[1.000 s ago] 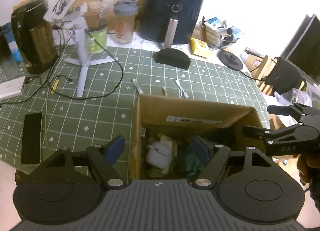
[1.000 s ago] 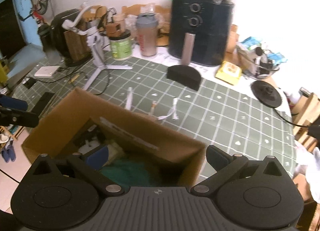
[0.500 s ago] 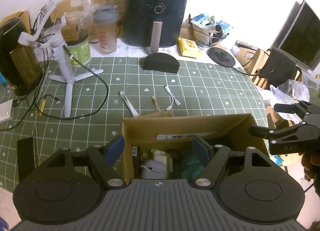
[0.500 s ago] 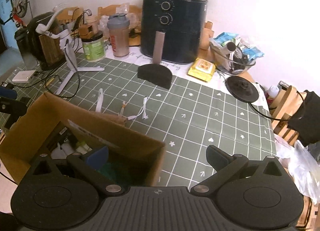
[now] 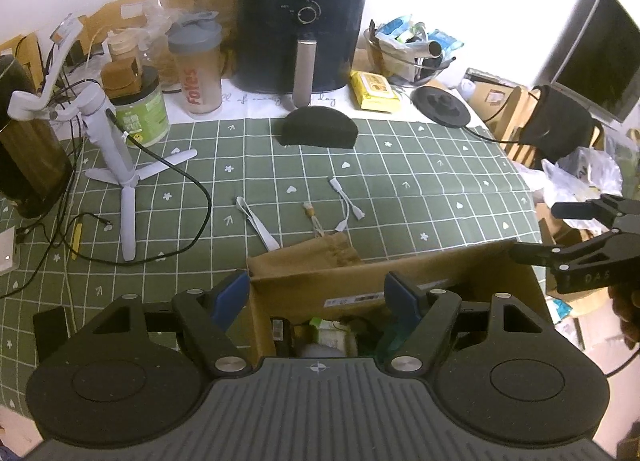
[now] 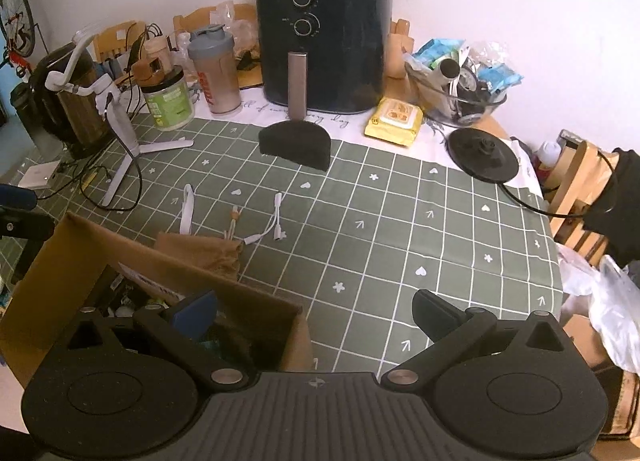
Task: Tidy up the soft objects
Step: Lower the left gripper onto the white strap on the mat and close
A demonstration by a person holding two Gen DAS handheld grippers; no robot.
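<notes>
Left wrist view: left gripper [image 5: 316, 291] jaws wide apart, empty, straddling the near cardboard box [image 5: 460, 269]. Brown pouch [image 5: 320, 251] lies just beyond it.

Right wrist view: right gripper [image 6: 314, 311] spread wide, holding nothing, over the box's right corner [image 6: 256, 297]; pouch [image 6: 208, 249] behind.

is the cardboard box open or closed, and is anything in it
Open and not empty. The cardboard box has no flap over its top, and the left wrist view looks straight in at white and green items lying inside.
</notes>
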